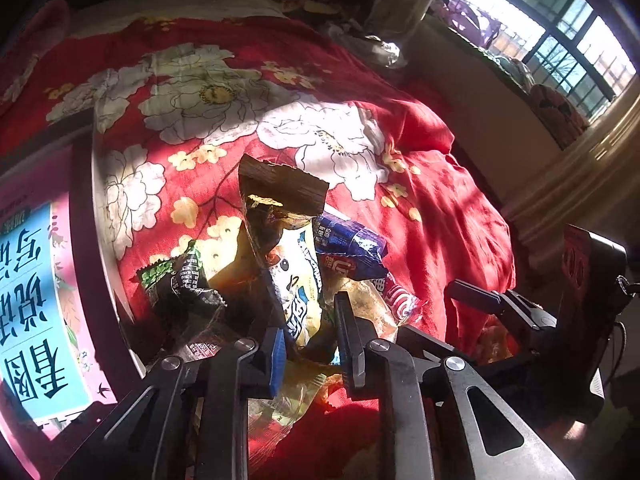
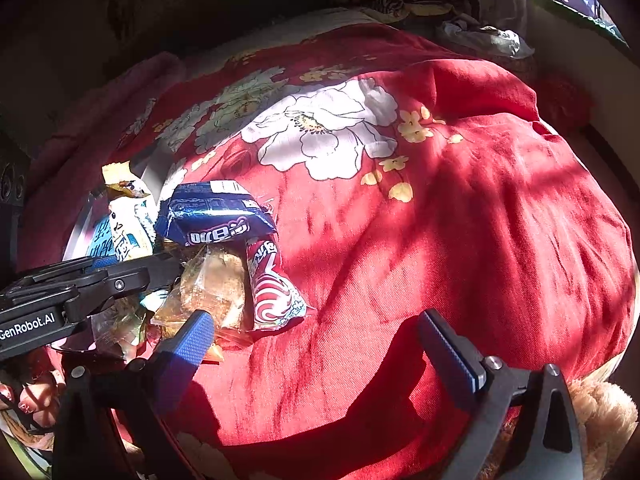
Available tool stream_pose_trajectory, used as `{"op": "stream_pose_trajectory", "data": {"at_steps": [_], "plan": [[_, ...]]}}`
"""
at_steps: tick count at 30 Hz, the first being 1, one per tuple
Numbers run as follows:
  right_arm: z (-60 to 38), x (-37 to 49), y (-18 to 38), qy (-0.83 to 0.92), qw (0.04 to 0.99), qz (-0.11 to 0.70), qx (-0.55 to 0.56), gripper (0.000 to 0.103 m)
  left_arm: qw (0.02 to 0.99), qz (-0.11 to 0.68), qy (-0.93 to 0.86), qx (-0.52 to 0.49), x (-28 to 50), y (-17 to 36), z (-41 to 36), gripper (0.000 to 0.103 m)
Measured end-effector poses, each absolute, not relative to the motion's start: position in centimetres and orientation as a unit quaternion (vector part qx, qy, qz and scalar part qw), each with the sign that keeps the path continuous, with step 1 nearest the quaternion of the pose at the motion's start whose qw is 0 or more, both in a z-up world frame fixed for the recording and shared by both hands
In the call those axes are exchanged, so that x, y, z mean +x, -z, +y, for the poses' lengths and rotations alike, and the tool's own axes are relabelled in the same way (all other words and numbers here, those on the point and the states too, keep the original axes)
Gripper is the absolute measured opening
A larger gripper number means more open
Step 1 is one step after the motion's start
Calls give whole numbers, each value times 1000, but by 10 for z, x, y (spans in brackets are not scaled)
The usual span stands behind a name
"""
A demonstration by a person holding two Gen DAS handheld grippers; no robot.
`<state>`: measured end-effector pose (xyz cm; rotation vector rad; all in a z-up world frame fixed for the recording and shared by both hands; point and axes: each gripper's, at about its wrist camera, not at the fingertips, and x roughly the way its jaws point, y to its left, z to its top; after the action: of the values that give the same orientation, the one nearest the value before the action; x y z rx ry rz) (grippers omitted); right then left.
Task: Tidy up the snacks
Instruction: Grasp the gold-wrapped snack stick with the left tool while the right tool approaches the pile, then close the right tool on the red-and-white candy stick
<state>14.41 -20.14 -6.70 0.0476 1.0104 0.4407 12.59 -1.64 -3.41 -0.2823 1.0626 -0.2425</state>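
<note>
The snacks (image 1: 304, 264) lie in a loose heap on the red flowered bedspread (image 1: 420, 200), just beside a dark tray (image 1: 86, 240) with a pink and blue printed sheet on it. My left gripper (image 1: 310, 344) is down in the heap, its jaws drawn close around the white and yellow packet (image 1: 298, 280) that stands upright there; whether the pads already press on the wrapper I cannot tell, since the packet's lower end hides the contact. My right gripper (image 2: 320, 340) hangs just beside the heap over bare bedspread, jaws wide apart and empty, its left pad near the clear bag of biscuits (image 2: 212, 288).

To do this well I judge I should close on the packet's flat body, not its crimped top, firmly enough that the slick film does not slide, then lift straight up so the blue packet (image 2: 216, 216) and the red and white one (image 2: 272, 292) leaning beside it do not get dragged along.
</note>
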Motion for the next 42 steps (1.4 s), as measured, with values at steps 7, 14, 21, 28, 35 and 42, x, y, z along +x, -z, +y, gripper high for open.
{"op": "stream_pose_trajectory", "data": {"at_steps": [7,14,21,28,35,42], "plan": [[-197,149,70,-209,853,478,13,102,849,495,115,-147,124,28,-9,17],[-186,161,71,-240,853,464,-3,89,847,492,116,-165,122,29,-3,16],[-192,174,76,-260,835,485,6,68,848,488,114,-175,120,26,3,16],[-161,165,84,-236,839,478,-112,67,846,487,112,-185,120,27,6,14],[-137,155,84,-255,837,444,-192,26,845,489,109,-186,119,28,7,10],[-165,156,66,-295,831,465,-82,25,846,481,114,-198,116,22,9,9]]}}
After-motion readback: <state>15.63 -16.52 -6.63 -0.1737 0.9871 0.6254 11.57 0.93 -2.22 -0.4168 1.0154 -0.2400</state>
